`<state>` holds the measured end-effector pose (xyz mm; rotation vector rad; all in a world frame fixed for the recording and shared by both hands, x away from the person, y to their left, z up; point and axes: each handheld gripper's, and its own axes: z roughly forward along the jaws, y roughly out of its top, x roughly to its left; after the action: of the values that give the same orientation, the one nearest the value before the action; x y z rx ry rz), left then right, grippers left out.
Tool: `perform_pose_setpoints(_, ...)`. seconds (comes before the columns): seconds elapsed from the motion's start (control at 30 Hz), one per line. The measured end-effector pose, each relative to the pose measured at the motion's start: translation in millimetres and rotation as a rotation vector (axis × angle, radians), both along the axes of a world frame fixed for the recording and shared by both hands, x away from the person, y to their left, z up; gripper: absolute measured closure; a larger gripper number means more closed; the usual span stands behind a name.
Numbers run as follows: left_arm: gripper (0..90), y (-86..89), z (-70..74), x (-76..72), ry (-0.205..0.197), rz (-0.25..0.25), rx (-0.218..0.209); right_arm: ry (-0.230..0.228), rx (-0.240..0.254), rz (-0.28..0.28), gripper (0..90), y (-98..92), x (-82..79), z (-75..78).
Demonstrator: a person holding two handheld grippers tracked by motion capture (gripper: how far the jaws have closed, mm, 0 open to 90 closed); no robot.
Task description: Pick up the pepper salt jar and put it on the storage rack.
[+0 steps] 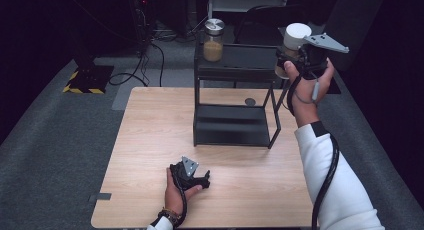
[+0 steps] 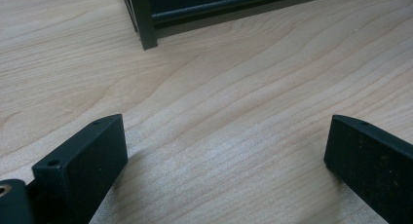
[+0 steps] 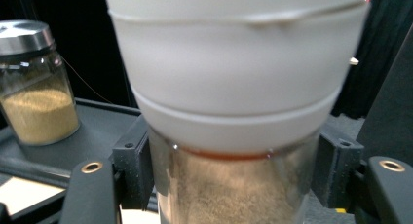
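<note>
I have the white-lidded jar [image 1: 293,49] clamped upright in my right tool [image 1: 299,57], pads on the glass just under the lid, the jar's long axis vertical and its granular fill visible below the white cap. It hangs in the air at the right end of the black rack's top shelf [image 1: 245,57], about level with it; the shelf lies to the jar's left, and that offset is what the coming move turns on. The steel-lidded jar [image 1: 213,40] stands at the shelf's far left corner, well apart. My left tool [image 1: 192,177] rests wide and empty on the wooden worktop [image 1: 150,140], near the front edge. Grey carpet and dark surroundings ring the worktop.
</note>
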<state>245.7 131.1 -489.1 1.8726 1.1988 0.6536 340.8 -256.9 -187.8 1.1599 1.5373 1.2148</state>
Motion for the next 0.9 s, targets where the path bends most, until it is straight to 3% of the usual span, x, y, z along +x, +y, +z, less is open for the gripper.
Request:
perform_pose_setpoints(0.2, 1.8, 0.0, -0.1, -0.1, 0.0, 0.0, -0.001, 0.003, -0.011, -0.002, 31.8, 7.2, 6.2, 2.7)
perform_pose_setpoints(0.9, 2.0, 0.5, -0.2, 0.0, -0.001, -0.005, -0.001, 0.013, 0.021, -0.024, 31.8, 19.4, 30.0, 2.2)
